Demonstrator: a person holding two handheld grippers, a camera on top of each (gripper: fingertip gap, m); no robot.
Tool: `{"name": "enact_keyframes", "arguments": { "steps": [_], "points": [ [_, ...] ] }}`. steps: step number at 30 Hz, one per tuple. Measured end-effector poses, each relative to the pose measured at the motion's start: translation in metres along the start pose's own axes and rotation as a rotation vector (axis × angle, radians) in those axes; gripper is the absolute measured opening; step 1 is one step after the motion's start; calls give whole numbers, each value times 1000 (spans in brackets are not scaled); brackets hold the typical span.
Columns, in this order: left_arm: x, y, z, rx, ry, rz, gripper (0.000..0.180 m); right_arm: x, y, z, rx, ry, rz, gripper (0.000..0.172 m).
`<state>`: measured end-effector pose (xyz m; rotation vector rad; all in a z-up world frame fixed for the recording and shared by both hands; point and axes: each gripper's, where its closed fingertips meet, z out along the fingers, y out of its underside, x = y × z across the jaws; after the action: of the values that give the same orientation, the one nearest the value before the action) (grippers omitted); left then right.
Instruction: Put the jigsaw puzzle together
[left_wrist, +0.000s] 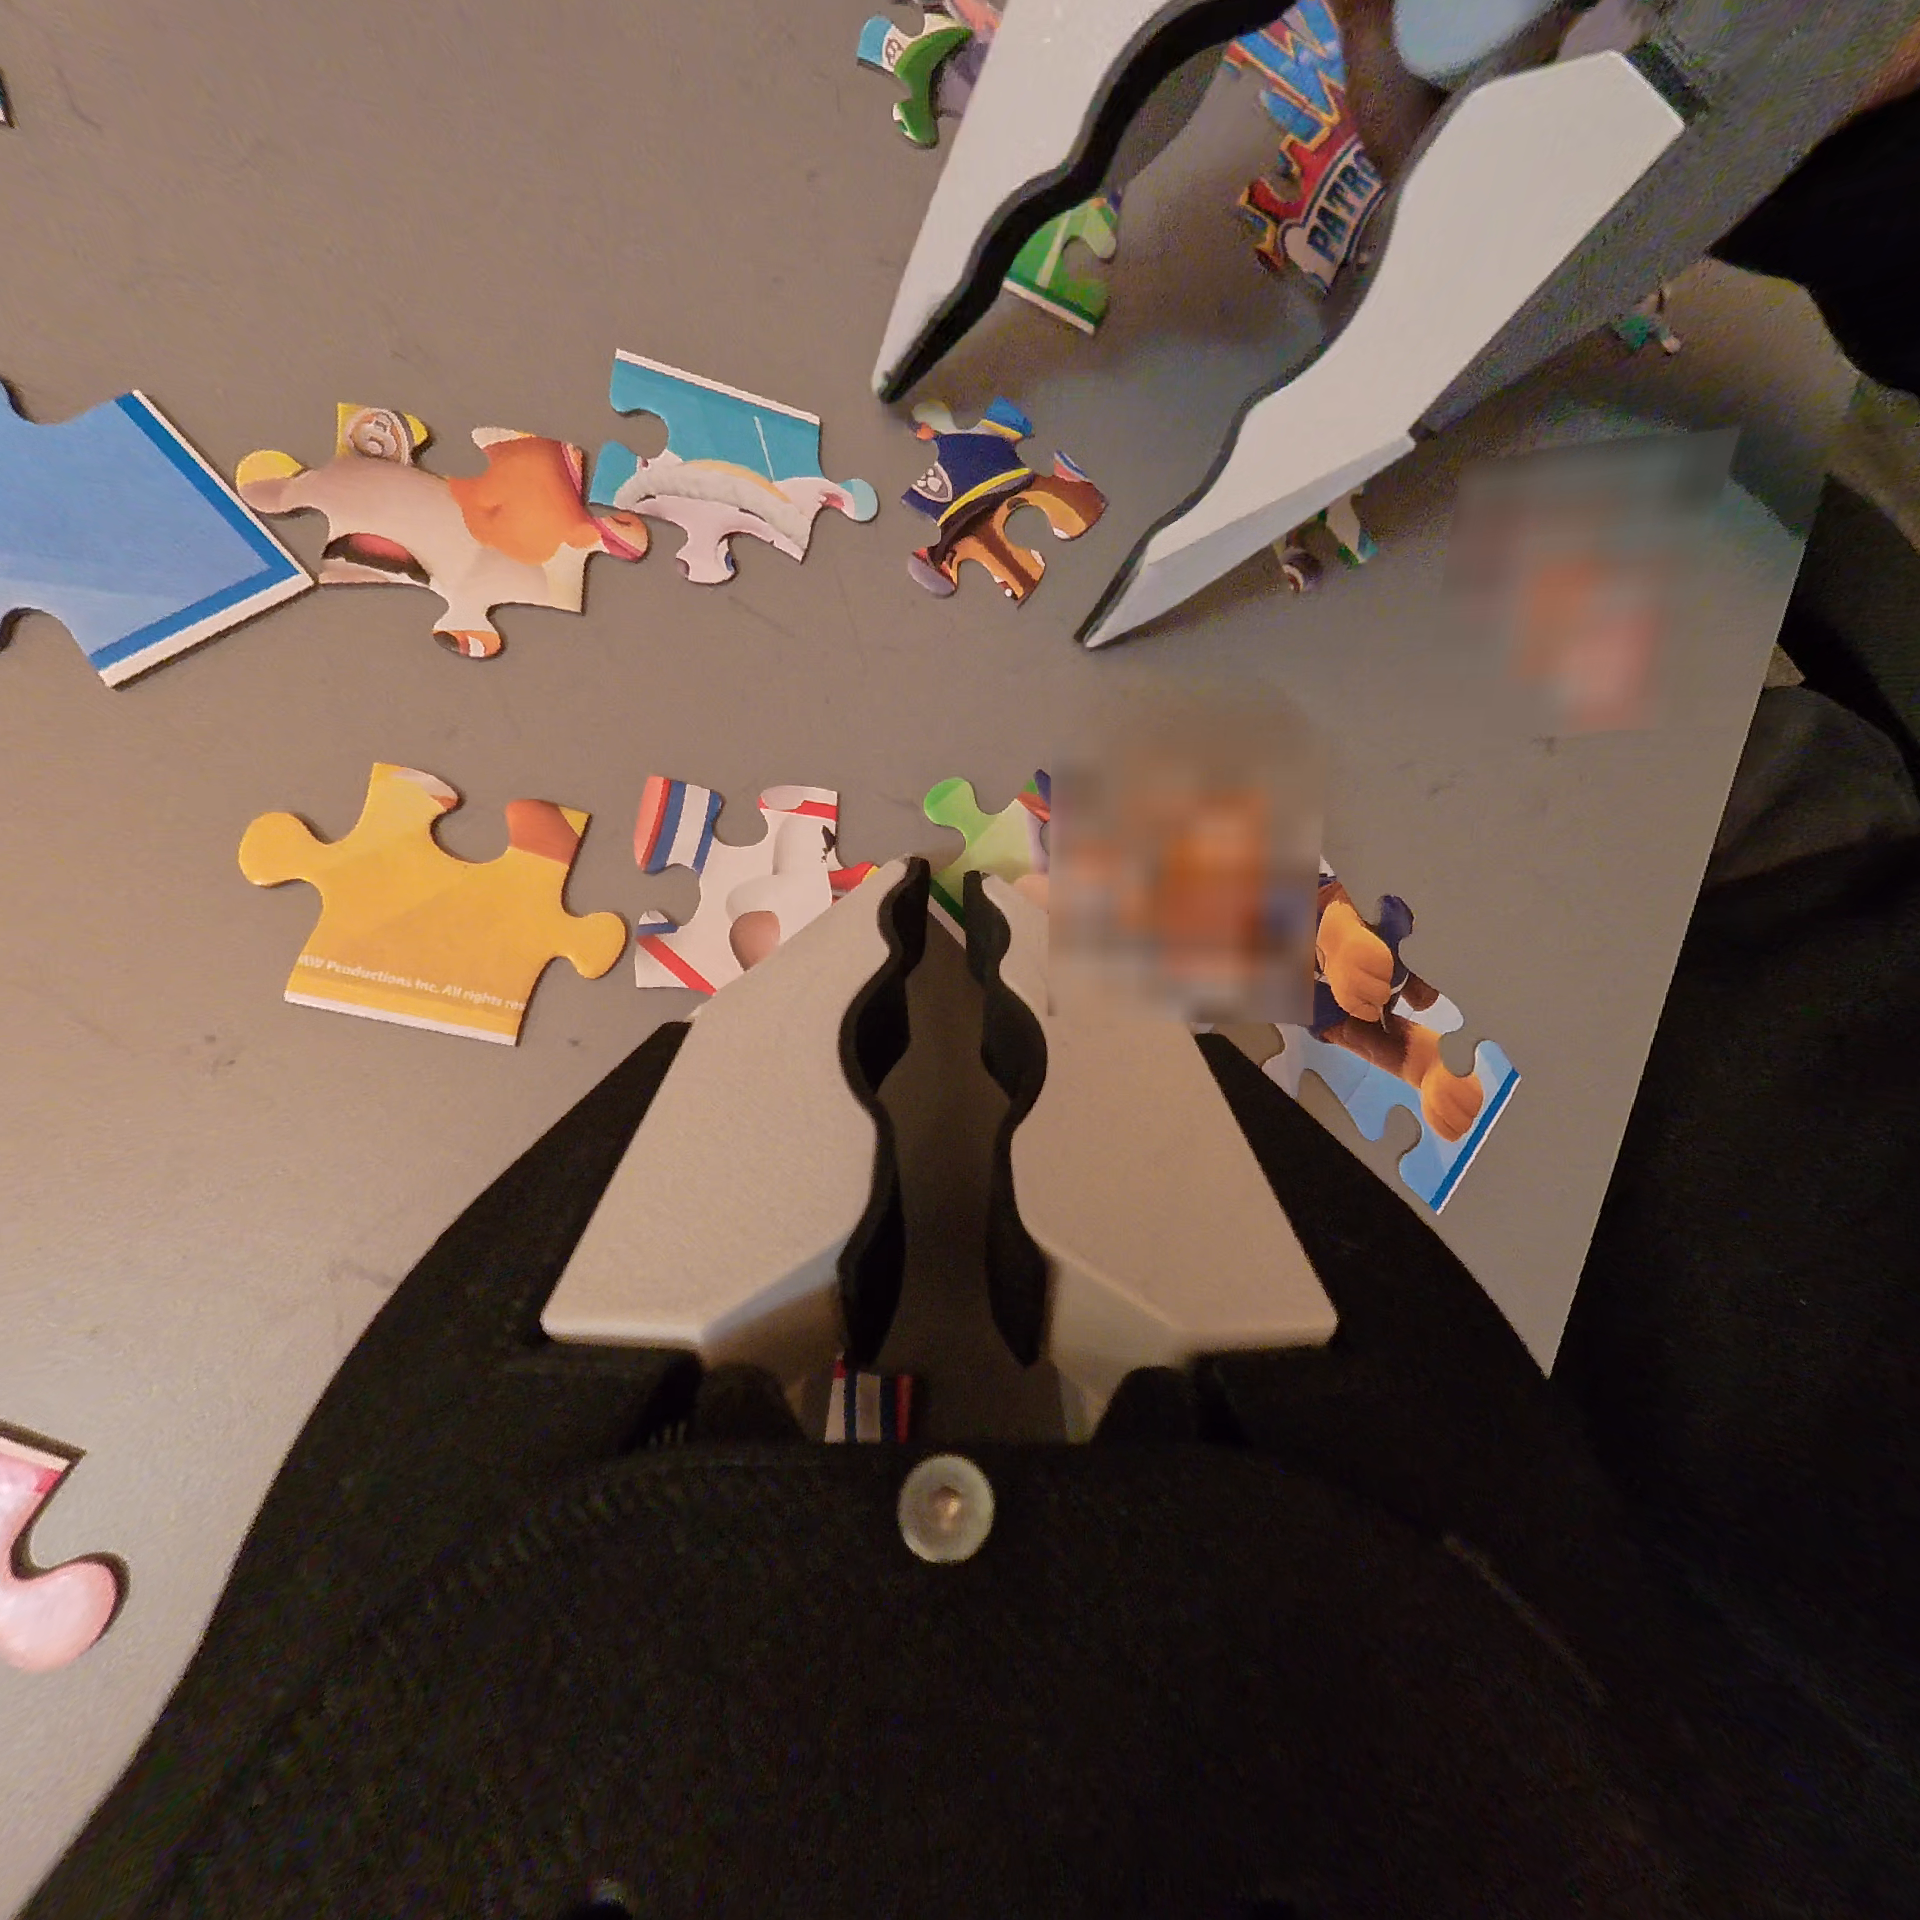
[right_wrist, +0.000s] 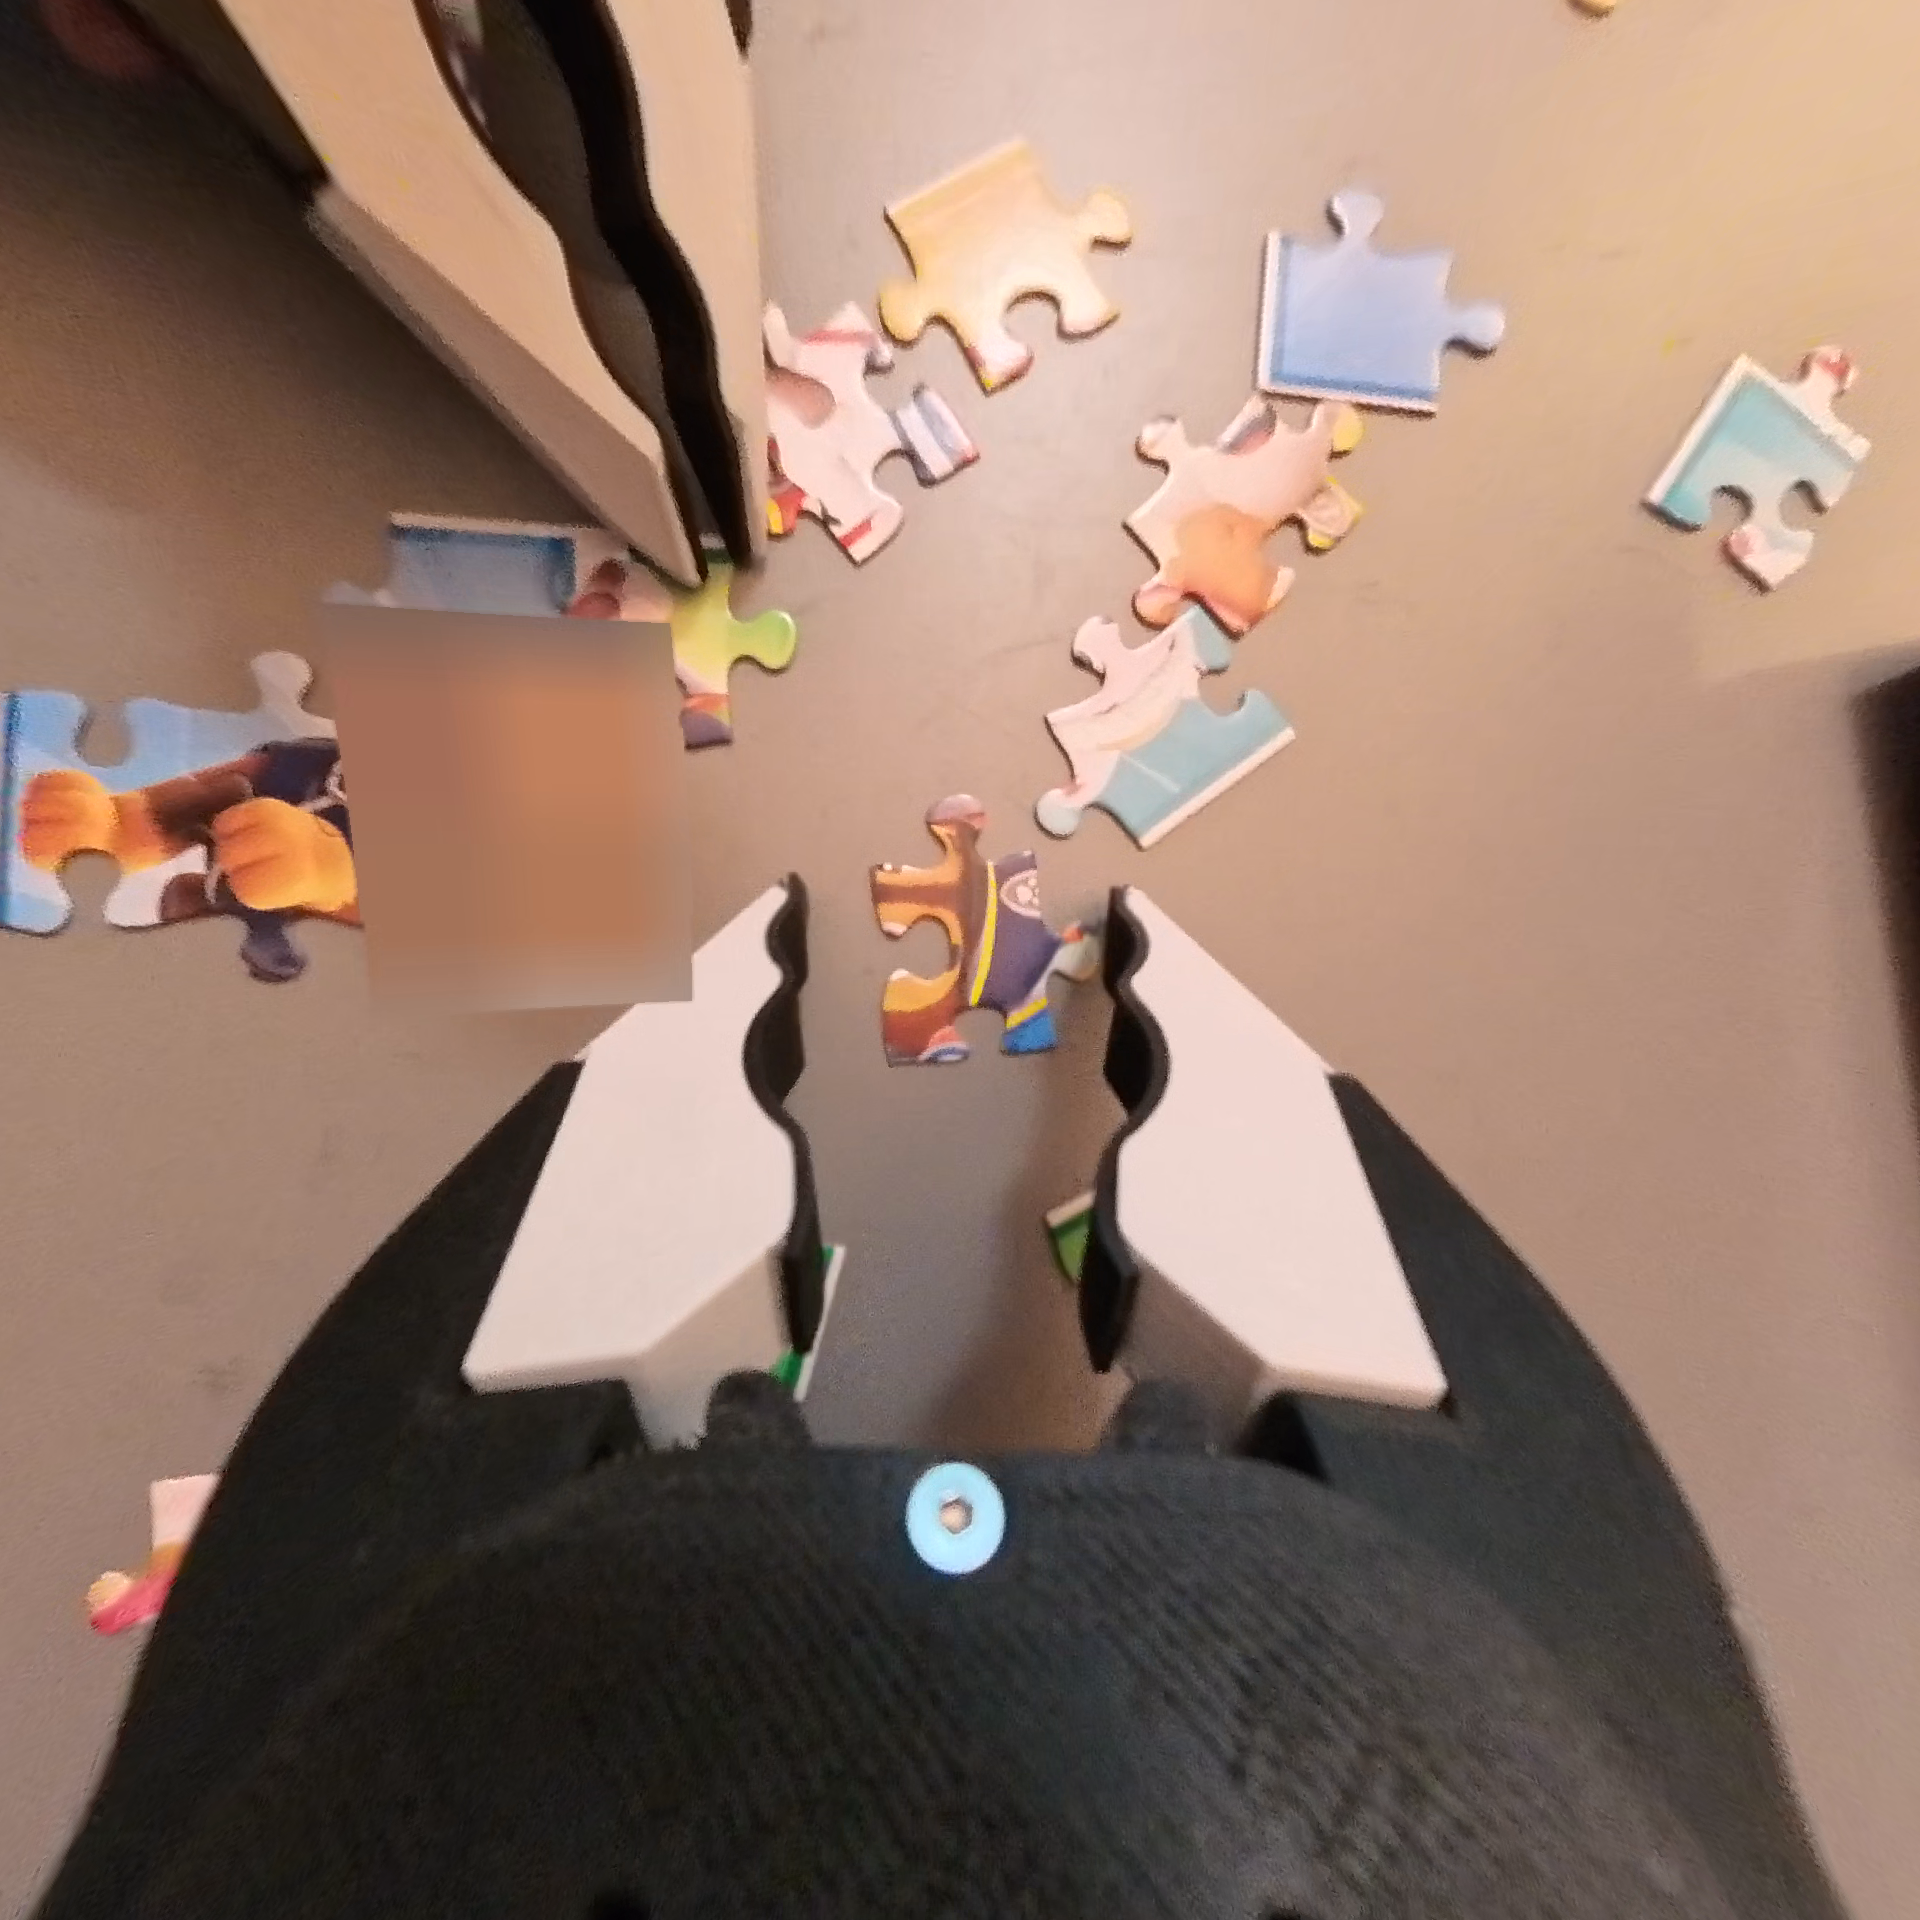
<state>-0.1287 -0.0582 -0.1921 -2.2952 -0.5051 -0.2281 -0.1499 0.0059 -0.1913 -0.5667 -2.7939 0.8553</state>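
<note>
Puzzle pieces lie flat on a grey table (left_wrist: 436, 208). My left gripper (left_wrist: 943, 873) has its pads almost together, and its tips rest at the edge of a green piece (left_wrist: 982, 831). That piece joins pieces partly under a blur patch. The right wrist view shows the same left gripper (right_wrist: 717, 556) touching the green piece (right_wrist: 732, 629). My right gripper (right_wrist: 956, 894) is open. A navy and brown piece (right_wrist: 971, 945) lies on the table between its fingers, and neither pad presses on it. The left wrist view also shows the right gripper (left_wrist: 992, 509) astride this piece (left_wrist: 1003, 499).
Loose pieces lie about: a yellow one (left_wrist: 416, 914), a white, red and blue one (left_wrist: 727, 883), a teal one (left_wrist: 717, 457), an orange and white one (left_wrist: 457, 520), a blue one (left_wrist: 135, 530). A piece with brown paws (left_wrist: 1392, 1018) lies near the table's right edge (left_wrist: 1662, 987). Left tips to right tips: about 8 centimeters.
</note>
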Motion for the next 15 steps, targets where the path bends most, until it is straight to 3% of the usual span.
{"name": "enact_keyframes", "arguments": {
  "steps": [5,7,15],
  "points": [
    [0,0,0,1,1,-1,4,1,-1,2,25,-71,-13,48],
    [0,0,0,3,6,-3,4,0,1,1,31,-75,-21,29],
    [0,0,0,2,4,-2,4,-7,1,0,5,-49,-9,28]
  ]
}}
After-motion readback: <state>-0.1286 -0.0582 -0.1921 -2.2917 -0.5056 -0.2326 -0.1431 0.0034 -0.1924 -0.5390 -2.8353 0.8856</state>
